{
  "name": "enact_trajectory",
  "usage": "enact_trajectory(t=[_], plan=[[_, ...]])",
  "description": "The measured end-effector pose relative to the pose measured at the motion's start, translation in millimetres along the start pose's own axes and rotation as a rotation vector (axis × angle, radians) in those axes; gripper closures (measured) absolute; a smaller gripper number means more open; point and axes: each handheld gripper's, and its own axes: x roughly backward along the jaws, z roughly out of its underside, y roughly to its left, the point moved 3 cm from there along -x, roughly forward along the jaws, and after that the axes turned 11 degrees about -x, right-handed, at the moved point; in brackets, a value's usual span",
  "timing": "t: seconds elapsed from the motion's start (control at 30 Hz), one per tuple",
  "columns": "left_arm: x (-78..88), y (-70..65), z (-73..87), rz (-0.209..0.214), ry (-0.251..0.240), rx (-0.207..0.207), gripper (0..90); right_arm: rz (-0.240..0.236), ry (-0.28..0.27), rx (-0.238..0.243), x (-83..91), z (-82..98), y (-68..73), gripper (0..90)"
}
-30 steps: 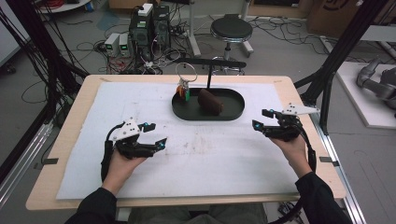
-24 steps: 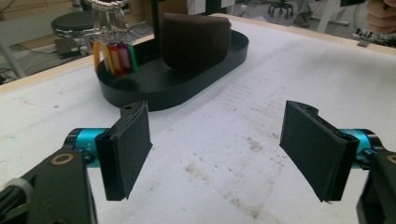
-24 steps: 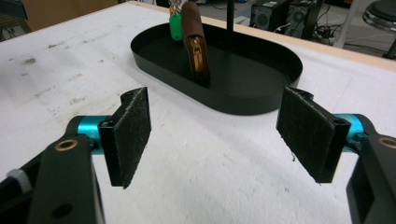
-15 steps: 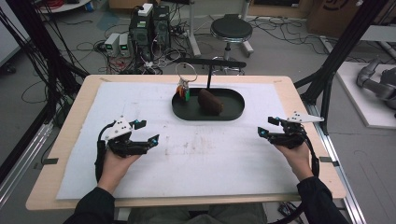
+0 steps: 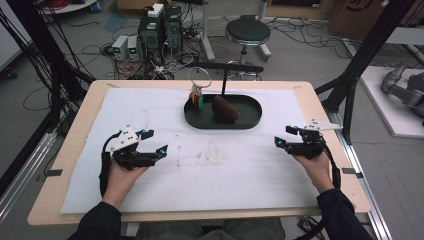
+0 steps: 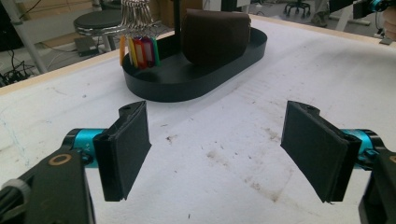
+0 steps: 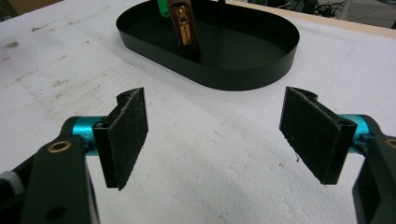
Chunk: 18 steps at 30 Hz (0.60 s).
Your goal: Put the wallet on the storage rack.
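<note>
Two grippers, both mine, rest low over the white foam mat (image 5: 210,175) that covers the wooden counter (image 5: 85,125), and neither has anything in it. My left gripper (image 5: 155,142) sits near the counter's left side with its black padded jaws spread wide; in the left gripper view, bare stained mat lies between the two pads (image 6: 128,147). My right gripper (image 5: 287,136) is over by the right edge, released the same way, its jaws well apart above empty mat in the right gripper view. The things I take to be my work are ahead of both: a black oval metal tray (image 5: 250,122) at the far middle of the mat, holding a brown leather zip pouch (image 5: 225,108) that stands on its edge, and beside the pouch a bunch of keys with orange, red and green plastic tags (image 6: 137,49) dangling from a steel ring (image 5: 199,78), which seems to hang from the black stand (image 5: 223,80) rising out of the tray. From the right gripper view I can see the pouch's gold zip (image 7: 183,25) facing me. By my reckoning the job is not yet under way: pouch and keys are untouched, well apart from either gripper, so the reaching, grasping and whatever comes after all remain.
</note>
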Motion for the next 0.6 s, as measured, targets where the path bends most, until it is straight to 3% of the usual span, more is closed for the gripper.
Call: enact_trajectory(t=[0.6], plan=[[2.2,0.9,1.0,-0.019,-0.006,0.008,23.5,0.001,0.006,0.017,-3.2,0.5,0.7,23.7]])
